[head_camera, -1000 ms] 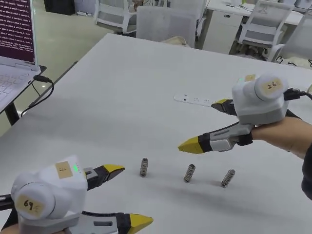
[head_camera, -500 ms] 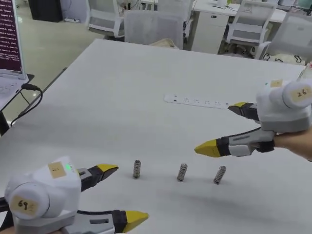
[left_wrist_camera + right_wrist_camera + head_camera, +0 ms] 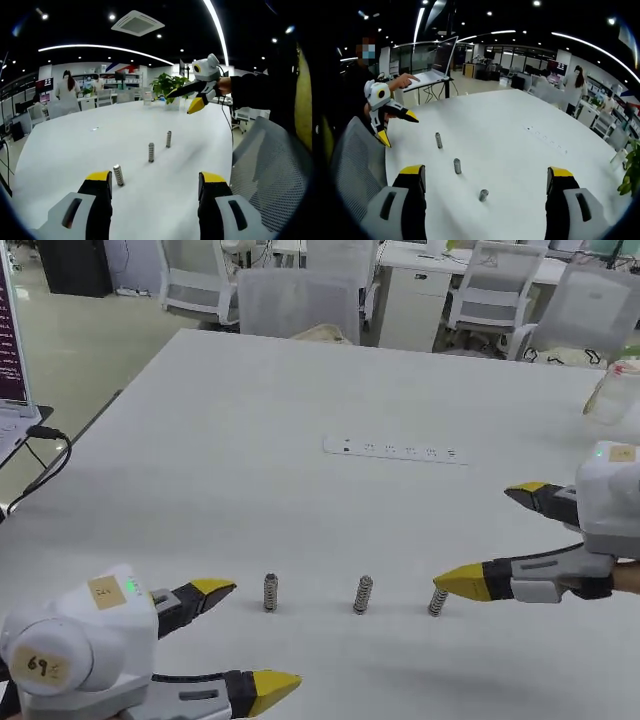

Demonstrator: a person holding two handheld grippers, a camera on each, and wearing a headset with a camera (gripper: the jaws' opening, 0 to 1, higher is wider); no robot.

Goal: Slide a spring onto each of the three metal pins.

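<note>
Now right gripper [image 3: 475, 536] lower, beside rightmost spring [image 3: 437, 602].

**Open-plan office**

We see a big white table [image 3: 300, 390] with a power strip [image 3: 395, 450] lying on it. Mesh office chairs [image 3: 295, 305] stand at its far side, with more desks [image 3: 430, 255] and chairs behind them. At the left, a laptop [image 3: 442, 57] sits on a side stand, with a cable [image 3: 45, 455] hanging down. In the gripper views we get ceiling strip lights [image 3: 100, 48], an air-con vent [image 3: 137, 22], potted plants [image 3: 172, 85] and a person [image 3: 66, 90] standing by far desks.
</note>
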